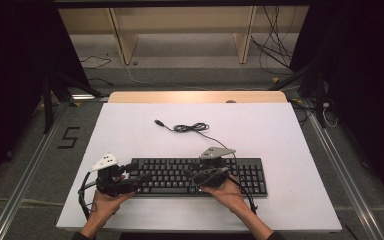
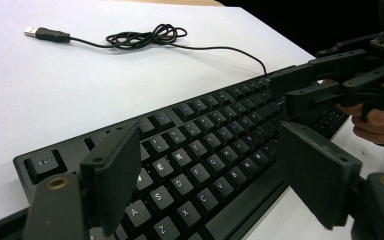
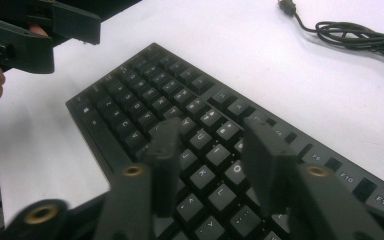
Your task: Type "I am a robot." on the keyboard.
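the keyboard (image 1: 200, 177) lay flat on the tabletop (image 1: 130, 130) under both claws. your left claw (image 1: 136, 178) gaped wide over its end, holding nothing; your right claw (image 1: 192, 175) stood half-closed above mid keys, empty. you needed level, even jaws.

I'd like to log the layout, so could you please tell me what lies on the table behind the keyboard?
Behind the keyboard its own black cable lies in a loose coil on the white table, ending in a USB plug. Where the cable joins the keyboard is hidden behind the right gripper.
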`<act>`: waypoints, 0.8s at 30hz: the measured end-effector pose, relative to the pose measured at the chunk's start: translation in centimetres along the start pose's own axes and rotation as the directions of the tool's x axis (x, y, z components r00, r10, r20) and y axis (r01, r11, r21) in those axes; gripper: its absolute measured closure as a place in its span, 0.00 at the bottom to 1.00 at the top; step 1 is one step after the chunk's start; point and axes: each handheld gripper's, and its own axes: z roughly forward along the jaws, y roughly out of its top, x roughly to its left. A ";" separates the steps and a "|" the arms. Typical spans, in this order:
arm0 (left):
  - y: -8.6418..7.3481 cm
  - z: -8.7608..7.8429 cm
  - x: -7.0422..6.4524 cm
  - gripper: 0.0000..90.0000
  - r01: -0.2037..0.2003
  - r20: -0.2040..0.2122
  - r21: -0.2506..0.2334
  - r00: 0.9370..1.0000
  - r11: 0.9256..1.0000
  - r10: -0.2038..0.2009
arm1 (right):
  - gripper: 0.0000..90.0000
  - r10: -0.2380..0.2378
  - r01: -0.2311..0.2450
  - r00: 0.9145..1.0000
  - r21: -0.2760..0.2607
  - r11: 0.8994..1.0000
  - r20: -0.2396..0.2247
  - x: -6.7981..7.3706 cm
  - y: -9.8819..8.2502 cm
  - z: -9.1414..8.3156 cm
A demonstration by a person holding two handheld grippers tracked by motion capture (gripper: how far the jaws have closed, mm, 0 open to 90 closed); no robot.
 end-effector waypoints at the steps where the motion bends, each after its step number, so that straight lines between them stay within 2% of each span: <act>1: 0.0 0.0 0.0 0.28 0.000 0.001 -0.001 1.000 1.000 0.000 | 0.72 -0.002 0.002 1.000 0.006 1.000 -0.001 0.0 0.0 0.1; 8: -0.2 -0.2 -0.2 0.28 -0.007 -0.002 0.000 1.000 1.000 0.007 | 0.92 0.008 -0.009 1.000 0.042 0.999 0.017 -0.4 0.2 0.8; 12: -0.3 -0.2 -0.2 0.28 -0.008 -0.003 0.000 1.000 1.000 0.008 | 0.98 0.007 -0.009 0.999 0.064 0.998 0.039 -0.6 0.2 1.1; 24: -0.4 -0.1 -0.4 0.28 -0.020 0.003 0.006 1.000 1.000 0.020 | 1.00 -0.007 -0.002 0.997 0.125 0.992 0.076 -1.0 -0.1 2.6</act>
